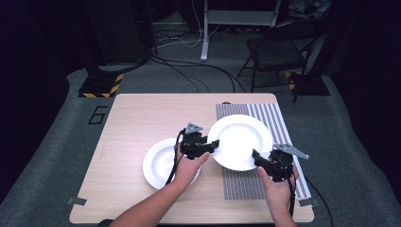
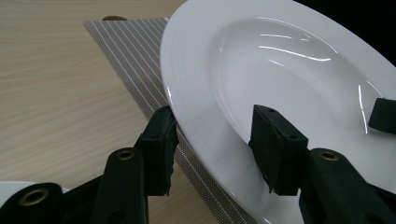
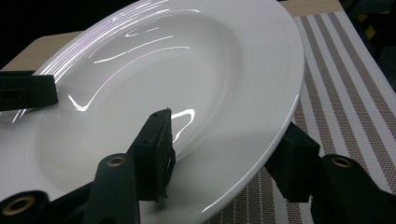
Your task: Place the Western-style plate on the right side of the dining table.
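Note:
A large white deep plate [image 1: 239, 139] hangs tilted over a grey striped placemat [image 1: 272, 118]. My left gripper [image 1: 215, 144] holds its left rim. In the left gripper view one jaw sits under the rim and the other on the inner face of the plate [image 2: 280, 70], so the left gripper [image 2: 212, 126] is shut on it. My right gripper [image 1: 256, 156] grips the near right rim. In the right gripper view the right gripper [image 3: 229, 126] clamps the plate [image 3: 163, 70] the same way, above the placemat [image 3: 345, 70].
A second white plate [image 1: 158, 163] lies on the wooden table [image 1: 137, 118], partly under my left hand. Beyond the table's far edge stand a folding chair [image 1: 276, 47], cables and equipment bases on the grey floor.

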A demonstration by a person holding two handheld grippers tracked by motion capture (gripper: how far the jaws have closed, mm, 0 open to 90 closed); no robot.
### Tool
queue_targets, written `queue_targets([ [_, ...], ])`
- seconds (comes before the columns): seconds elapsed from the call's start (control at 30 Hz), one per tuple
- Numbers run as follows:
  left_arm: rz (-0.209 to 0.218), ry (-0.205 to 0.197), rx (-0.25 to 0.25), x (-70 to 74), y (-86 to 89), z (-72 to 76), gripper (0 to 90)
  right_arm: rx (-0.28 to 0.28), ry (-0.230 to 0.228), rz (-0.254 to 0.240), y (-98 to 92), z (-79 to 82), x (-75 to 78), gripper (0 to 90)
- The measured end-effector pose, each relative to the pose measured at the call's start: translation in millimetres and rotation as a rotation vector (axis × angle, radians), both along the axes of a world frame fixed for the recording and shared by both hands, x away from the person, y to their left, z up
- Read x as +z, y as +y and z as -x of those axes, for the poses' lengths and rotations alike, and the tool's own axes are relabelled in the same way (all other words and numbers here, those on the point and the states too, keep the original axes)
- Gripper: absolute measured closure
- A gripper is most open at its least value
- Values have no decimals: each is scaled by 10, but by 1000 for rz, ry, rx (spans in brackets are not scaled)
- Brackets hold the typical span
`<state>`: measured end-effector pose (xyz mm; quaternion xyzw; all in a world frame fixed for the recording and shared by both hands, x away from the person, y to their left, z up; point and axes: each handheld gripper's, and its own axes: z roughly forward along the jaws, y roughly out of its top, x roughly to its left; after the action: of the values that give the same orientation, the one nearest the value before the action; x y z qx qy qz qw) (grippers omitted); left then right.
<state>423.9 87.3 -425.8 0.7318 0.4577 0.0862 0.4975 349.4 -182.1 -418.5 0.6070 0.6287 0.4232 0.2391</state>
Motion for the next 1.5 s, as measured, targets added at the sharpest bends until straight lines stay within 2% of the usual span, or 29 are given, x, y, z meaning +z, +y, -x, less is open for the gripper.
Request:
queue_targets([
  [0.43,3,-3,-33,-8,-182,20,519,-25,-1,-8,-165,107,-22,450],
  [0.63,-9,-12,-56,-4,-267,11,524,-43,1,-11,-259,147,-38,450],
  [0.9,-10,3,-67,-44,-352,-5,524,-56,5,-10,-333,175,-69,450],
  [1.27,-12,-4,-73,-97,-398,-37,530,-61,10,-27,-400,139,-162,451],
  [1.5,-13,-2,-67,-125,-411,-95,533,-62,21,-19,-417,76,-193,451],
])
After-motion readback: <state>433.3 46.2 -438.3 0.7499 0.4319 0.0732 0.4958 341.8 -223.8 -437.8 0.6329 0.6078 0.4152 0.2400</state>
